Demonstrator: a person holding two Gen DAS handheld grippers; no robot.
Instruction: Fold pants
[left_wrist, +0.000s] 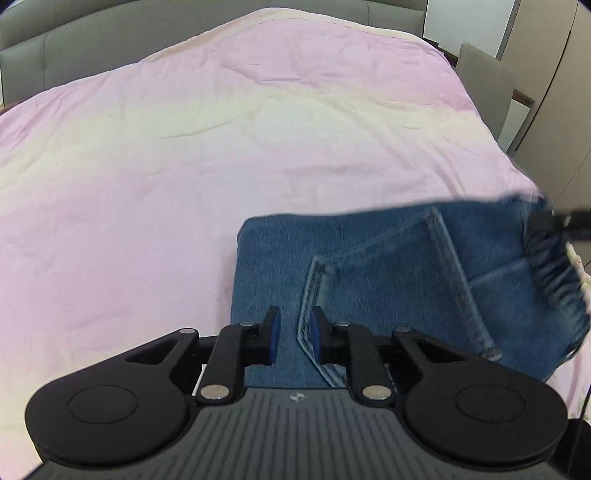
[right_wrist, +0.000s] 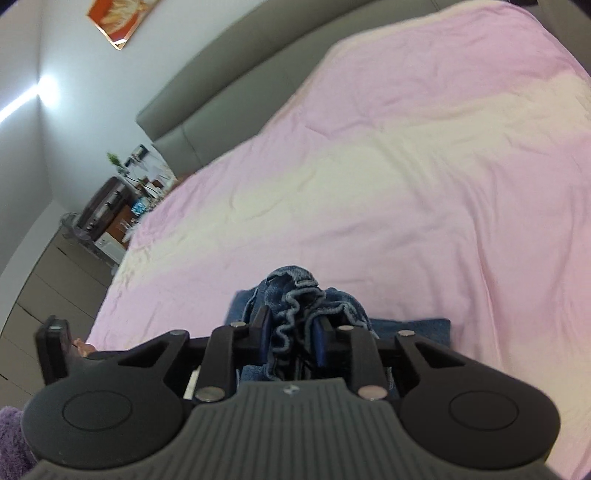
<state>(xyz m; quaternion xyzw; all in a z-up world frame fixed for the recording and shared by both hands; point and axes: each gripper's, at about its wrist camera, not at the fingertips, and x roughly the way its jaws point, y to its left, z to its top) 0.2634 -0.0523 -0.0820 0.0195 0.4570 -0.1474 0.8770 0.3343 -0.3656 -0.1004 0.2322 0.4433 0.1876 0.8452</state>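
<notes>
Pink bedding (left_wrist: 184, 155) covers the bed under both my tongs, with a grey padded headboard (left_wrist: 110, 40) along its far edge.

My left tongs (left_wrist: 294, 339) point down at the folded jeans (left_wrist: 388, 266). Their blue pads (left_wrist: 274, 334) stand only a narrow gap apart, with denim and a stitched seam showing in that gap; I cannot tell whether the pads actually pinch the cloth or merely sit over it. The jeans lie as a dark blue block on the near right part of the bed, a back pocket outlined in pale stitching on top. At the far right a corner of the denim is lifted off the bedding and blurred, where my right tongs (left_wrist: 569, 221) appear as a dark shape at the picture's edge.

From the right wrist view, my right tongs (right_wrist: 293, 332) are clenched on a bunched, ruffled edge of the jeans (right_wrist: 295, 295), the cloth crumpled up between the pads and rising above them. More flat denim lies just beyond, on the bedding (right_wrist: 406, 184).

Further out, to the left of the bed, a cluttered nightstand (right_wrist: 118, 206) stands by the wall, and an orange picture (right_wrist: 122, 18) hangs above the headboard (right_wrist: 229, 74).
</notes>
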